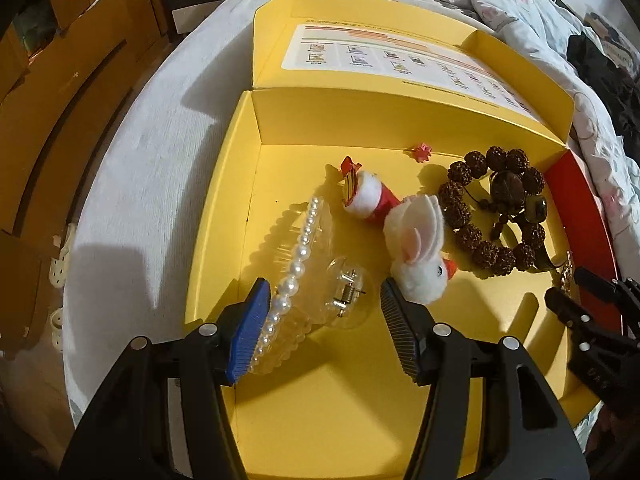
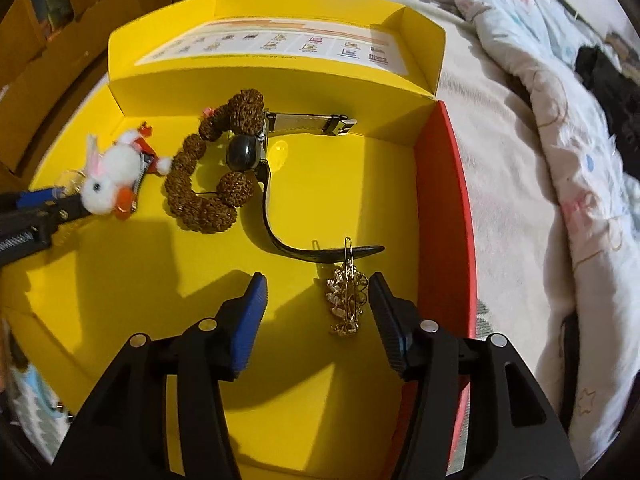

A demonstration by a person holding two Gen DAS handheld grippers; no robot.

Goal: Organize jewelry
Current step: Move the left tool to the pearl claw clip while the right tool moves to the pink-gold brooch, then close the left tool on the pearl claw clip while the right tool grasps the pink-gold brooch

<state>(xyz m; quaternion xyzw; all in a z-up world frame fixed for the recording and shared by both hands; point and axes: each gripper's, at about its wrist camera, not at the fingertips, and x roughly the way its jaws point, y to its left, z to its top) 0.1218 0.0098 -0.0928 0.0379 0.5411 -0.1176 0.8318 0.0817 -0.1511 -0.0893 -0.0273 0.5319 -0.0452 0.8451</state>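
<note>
- My left gripper (image 1: 324, 320) stood open over the near-left part of the shallow yellow cardboard box (image 1: 224, 208), holding nothing. The clear plastic hair claw edged with white pearls (image 1: 298, 280) lay between its jaws, the blue pad just beside the pearl row. I could not tell whether it touched.
- My right gripper (image 2: 318, 316) stood open near the box's red right wall (image 2: 444, 208), gripping nothing. The gold filigree hair clip (image 2: 347, 300) lay on the floor between its jaws, close against the right one.
- The claw's smooth curved shell could have squirted out sideways if I had closed off-centre on the pearls.
- The white plush rabbit clip (image 1: 420, 256) sat just beside my left gripper's right jaw; closing there could have snagged its fur and dragged it along.
- The gold clip lay flat and thin; pads coming together too high would have missed it or pushed it against the red wall.
- The black watch strap (image 2: 320, 250) ended just beyond the gold clip, with the brown knobbly bead bracelet (image 2: 208, 184) farther back; a tangle looked possible.
</note>
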